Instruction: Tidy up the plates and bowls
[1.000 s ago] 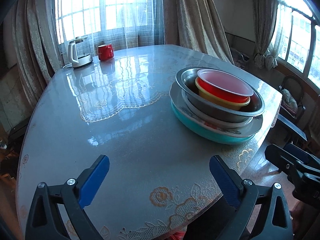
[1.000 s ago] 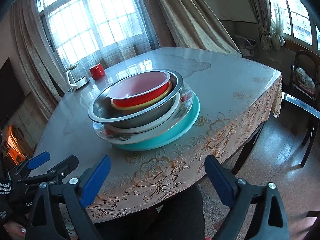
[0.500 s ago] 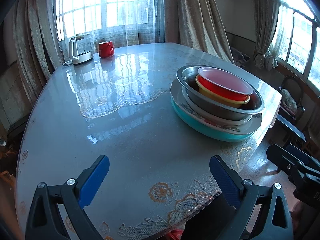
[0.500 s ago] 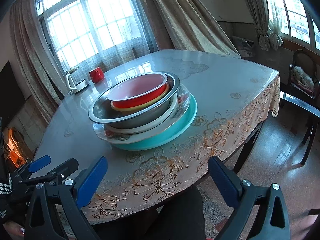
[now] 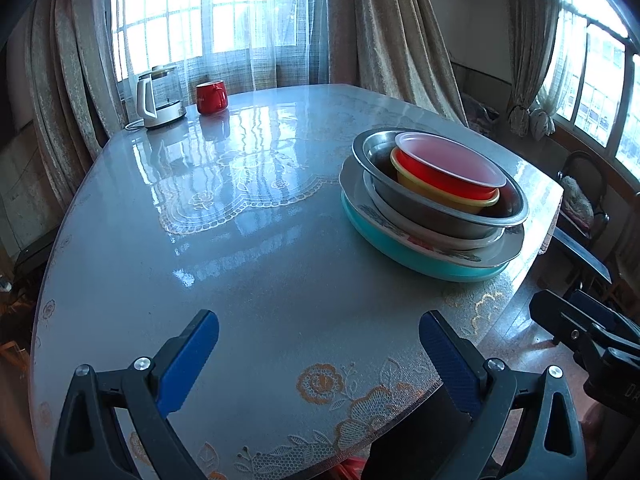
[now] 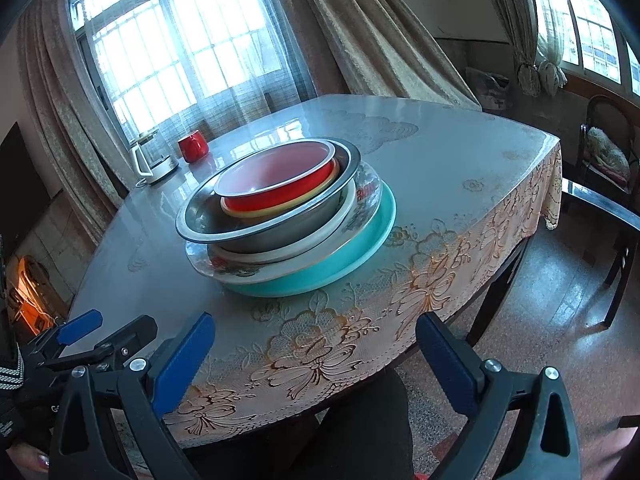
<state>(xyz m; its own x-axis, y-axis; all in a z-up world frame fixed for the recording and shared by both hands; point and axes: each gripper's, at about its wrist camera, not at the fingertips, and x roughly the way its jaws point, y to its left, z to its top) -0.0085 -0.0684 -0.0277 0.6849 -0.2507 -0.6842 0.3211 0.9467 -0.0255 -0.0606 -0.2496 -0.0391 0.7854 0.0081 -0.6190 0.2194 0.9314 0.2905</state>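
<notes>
Everything's nested in one stack near the glossy lace-covered table's (image 6: 460, 168) edge: red plastic bowl (image 6: 280, 180) in a yellow bowl (image 5: 444, 194), in a steel basin (image 6: 224, 228), over a floral plate (image 6: 360, 208) and a teal dish (image 6: 360, 248). Left gripper (image 5: 318, 356) and right gripper (image 6: 314, 354) both gape wide, empty.

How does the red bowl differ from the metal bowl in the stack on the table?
The red bowl is red outside with a pale interior; the metal bowl is plain silver-grey. The red bowl is smaller and sits on top of the stack, nested in a yellow bowl; the metal bowl is wider, lower down, and holds both. The metal bowl has a broad flat rim, the red one a thin rim. Both are round and upright.
</notes>
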